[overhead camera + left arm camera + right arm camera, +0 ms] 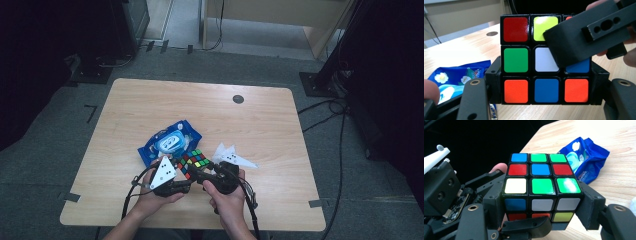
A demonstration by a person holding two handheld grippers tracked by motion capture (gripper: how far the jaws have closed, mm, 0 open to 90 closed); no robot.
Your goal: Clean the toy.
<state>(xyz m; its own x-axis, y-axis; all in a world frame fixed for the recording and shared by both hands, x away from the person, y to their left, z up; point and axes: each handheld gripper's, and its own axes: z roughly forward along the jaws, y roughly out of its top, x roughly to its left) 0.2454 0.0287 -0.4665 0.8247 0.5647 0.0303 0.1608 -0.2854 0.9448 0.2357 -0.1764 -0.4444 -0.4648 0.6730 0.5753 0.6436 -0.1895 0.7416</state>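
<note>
A scrambled Rubik's cube [194, 161] is held just above the near middle of the wooden table [260, 125], between both hand-held grippers. My left gripper [188, 173] comes from the left, and in the left gripper view its pads [492, 75] press both sides of the cube [516, 60] at the bottom layer. My right gripper [201, 173] comes from the right. In the right gripper view its pads [590, 205] touch the flanks of the cube [541, 169]. One right-gripper finger [574, 45] crosses the cube's upper right in the left gripper view.
A blue wet-wipes pack [171, 141] lies just behind the cube, left of centre. A crumpled white tissue [234, 157] lies to the cube's right. A dark round grommet [238, 99] sits at the table's far side. Cables trail from both grippers toward the near edge.
</note>
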